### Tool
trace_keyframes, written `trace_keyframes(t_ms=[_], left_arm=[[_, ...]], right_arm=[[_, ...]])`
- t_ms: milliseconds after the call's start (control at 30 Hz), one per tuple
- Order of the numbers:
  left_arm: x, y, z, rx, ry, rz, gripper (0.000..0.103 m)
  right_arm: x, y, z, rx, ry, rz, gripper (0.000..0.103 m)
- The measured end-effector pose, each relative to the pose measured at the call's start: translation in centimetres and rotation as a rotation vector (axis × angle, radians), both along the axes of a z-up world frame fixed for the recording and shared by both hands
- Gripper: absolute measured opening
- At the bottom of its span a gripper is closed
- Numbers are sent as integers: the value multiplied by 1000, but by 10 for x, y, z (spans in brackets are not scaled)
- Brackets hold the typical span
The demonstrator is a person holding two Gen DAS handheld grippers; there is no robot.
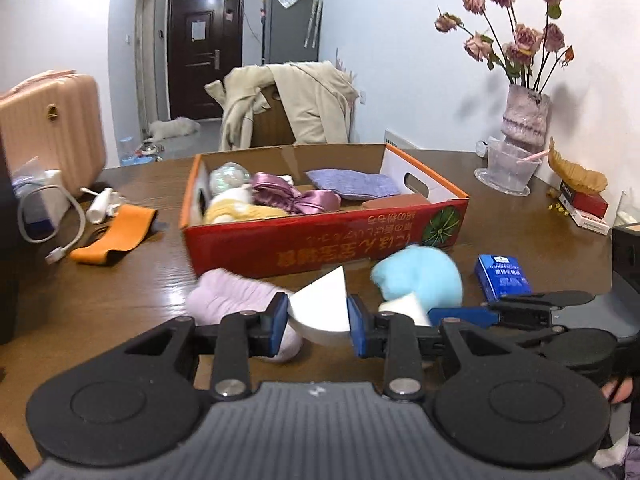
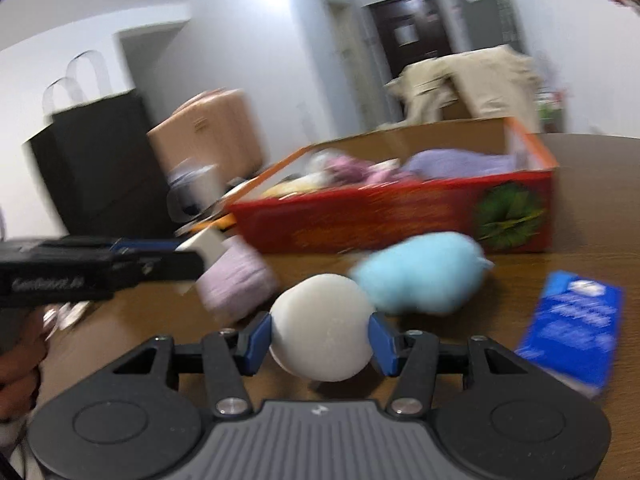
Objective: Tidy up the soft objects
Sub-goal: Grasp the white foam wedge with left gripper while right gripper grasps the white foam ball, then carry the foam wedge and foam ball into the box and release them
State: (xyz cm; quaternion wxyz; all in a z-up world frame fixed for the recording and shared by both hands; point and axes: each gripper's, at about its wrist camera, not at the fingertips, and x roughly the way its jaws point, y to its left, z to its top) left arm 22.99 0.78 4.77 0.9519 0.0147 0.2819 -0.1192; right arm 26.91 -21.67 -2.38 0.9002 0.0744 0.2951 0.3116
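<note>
Left gripper (image 1: 318,314), lower centre of its own view: jaws pinching a white wedge-shaped sponge (image 1: 320,312), blue pads pressed on both sides. Just behind it, left of centre, a pale purple sock (image 1: 228,300) lies on the tabletop (image 1: 132,304). Right of centre, a light blue fluffy piece (image 1: 424,280), with the right gripper (image 1: 404,308) crossing in from the right edge.

Right gripper in its own view, lower centre: jaws pinching a round white sponge (image 2: 322,328); view blurred. Blue fluffy piece just behind the sponge, upper right of it. A blue tissue pack (image 2: 576,324) lies at right, on the tabletop.

Mid frame, left view: red cardboard box (image 1: 320,240), open top, holding a purple satin scrunchie (image 1: 296,196), a lilac cloth (image 1: 352,184), a yellow soft item (image 1: 244,212). Left of the box, an orange band (image 1: 116,236) and a white cable (image 1: 68,232).

Far: vase of dried roses (image 1: 524,120) at upper right; chair draped with a beige coat (image 1: 288,100); pink suitcase (image 1: 48,128) at left; dark door (image 1: 204,48) at upper centre.
</note>
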Motion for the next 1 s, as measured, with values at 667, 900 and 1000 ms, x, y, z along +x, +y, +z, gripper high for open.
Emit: trace_keyframes(t_ms=[667, 900, 1000], left_arm=[[-3, 74, -7, -116, -40, 149, 33], [-2, 82, -12, -103, -23, 155, 33], [10, 71, -7, -98, -32, 99, 33]], right_arm=[[-15, 82, 15, -230, -108, 83, 74], [-14, 98, 4, -275, -74, 134, 53], [-16, 71, 25, -191, -88, 113, 53]])
